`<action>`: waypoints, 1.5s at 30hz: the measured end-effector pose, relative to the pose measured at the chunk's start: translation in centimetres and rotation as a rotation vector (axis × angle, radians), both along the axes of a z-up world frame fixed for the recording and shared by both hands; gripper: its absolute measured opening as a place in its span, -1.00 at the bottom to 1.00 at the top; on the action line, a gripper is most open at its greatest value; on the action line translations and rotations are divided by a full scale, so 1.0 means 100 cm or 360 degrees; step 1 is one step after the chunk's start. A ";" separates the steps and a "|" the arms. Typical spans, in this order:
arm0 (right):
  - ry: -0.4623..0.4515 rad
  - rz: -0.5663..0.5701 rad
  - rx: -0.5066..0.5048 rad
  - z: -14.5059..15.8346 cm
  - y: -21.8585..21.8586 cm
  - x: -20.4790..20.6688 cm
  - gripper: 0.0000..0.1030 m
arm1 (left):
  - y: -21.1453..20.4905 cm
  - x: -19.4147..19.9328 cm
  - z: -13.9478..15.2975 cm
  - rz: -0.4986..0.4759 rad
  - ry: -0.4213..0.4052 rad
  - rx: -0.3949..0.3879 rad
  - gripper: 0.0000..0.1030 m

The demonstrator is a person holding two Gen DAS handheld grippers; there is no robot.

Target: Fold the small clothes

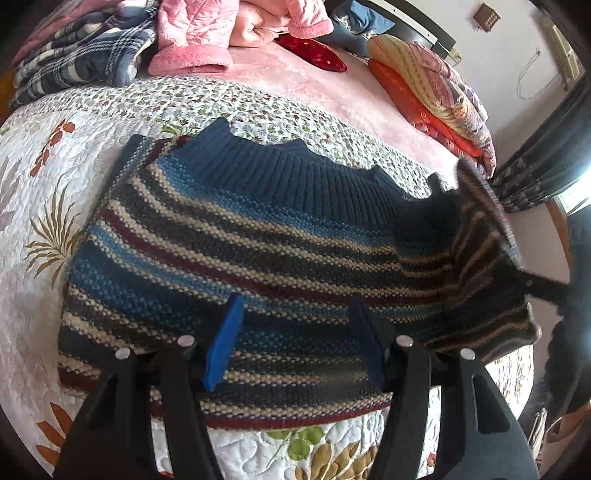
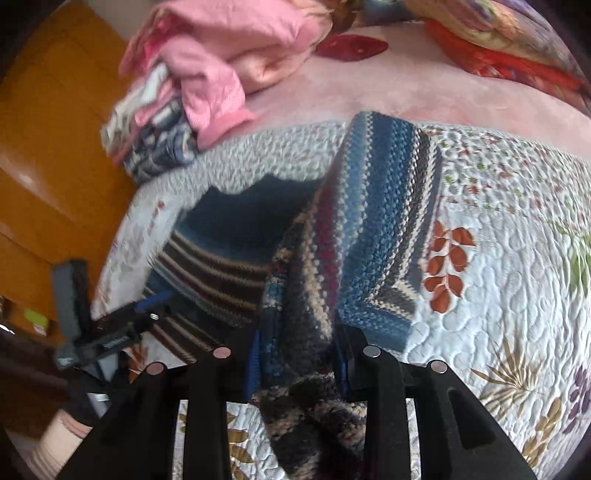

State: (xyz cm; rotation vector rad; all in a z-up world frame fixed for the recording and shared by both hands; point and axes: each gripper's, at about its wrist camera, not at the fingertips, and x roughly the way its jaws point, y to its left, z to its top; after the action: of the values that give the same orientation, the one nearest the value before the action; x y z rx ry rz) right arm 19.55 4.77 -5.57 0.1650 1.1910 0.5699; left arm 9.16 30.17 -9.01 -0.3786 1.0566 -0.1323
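sweater: striped knit sweater (image 1: 236, 236), dark blue ribbed collar, bands of blue, cream, maroon and grey; lies on the quilt near the bed's front edge; main body spread flat in the left wrist view; one side raised and bunched toward the right tool
sweater, right view: same sweater (image 2: 373, 229); a thick fold stands up and runs down between the right tool's fingers; flat striped part lies to the left of that fold
left tool: left tool (image 1: 295, 343) over the sweater's lower half; blue pads spread wide apart; nothing between them; fabric visible under the gap; cannot tell whether the tips touch the knit
right tool: right tool (image 2: 299, 365) pinching the bunched sweater fold; knit fills the gap between its blue pads and hangs below them
cross views: right tool (image 1: 491, 218) seen blurred at the sweater's right edge; left tool (image 2: 147, 314) seen at the left, over the striped part
quilt: white floral quilt (image 1: 48, 173), leaf and flower prints; covers the near part of the bed
bed: pink bedspread (image 1: 332, 85) beyond the quilt
clutter: pink fleece garments (image 1: 199, 33) and plaid blue cloth (image 1: 81, 55) piled far left; red cushion (image 1: 314, 53); folded patterned blankets (image 1: 432, 88) far right
floor side: orange wood surface (image 2: 48, 140) left of the bed
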 end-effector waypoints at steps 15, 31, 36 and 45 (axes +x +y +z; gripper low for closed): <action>0.0178 0.0052 -0.0029 -0.055 0.047 0.011 -0.20 | 0.005 0.002 0.012 0.0010 -0.0026 -0.0208 0.12; 0.0097 -0.0109 0.0243 -0.006 -0.035 -0.001 -0.09 | -0.049 0.031 0.003 -0.0131 0.0100 -0.0592 0.12; 0.0107 -0.0213 0.0134 -0.020 -0.078 -0.008 -0.05 | -0.070 0.045 -0.016 -0.0142 0.0198 -0.0690 0.13; 0.0261 -0.0357 0.0221 -0.075 -0.128 -0.033 -0.05 | -0.088 0.064 -0.043 -0.0123 0.0302 -0.0776 0.12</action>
State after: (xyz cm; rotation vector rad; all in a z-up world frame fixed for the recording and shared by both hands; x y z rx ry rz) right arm 16.24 -8.07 -13.05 0.4652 1.2713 0.4476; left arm 15.54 21.33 -13.32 -0.8024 1.2237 -0.4340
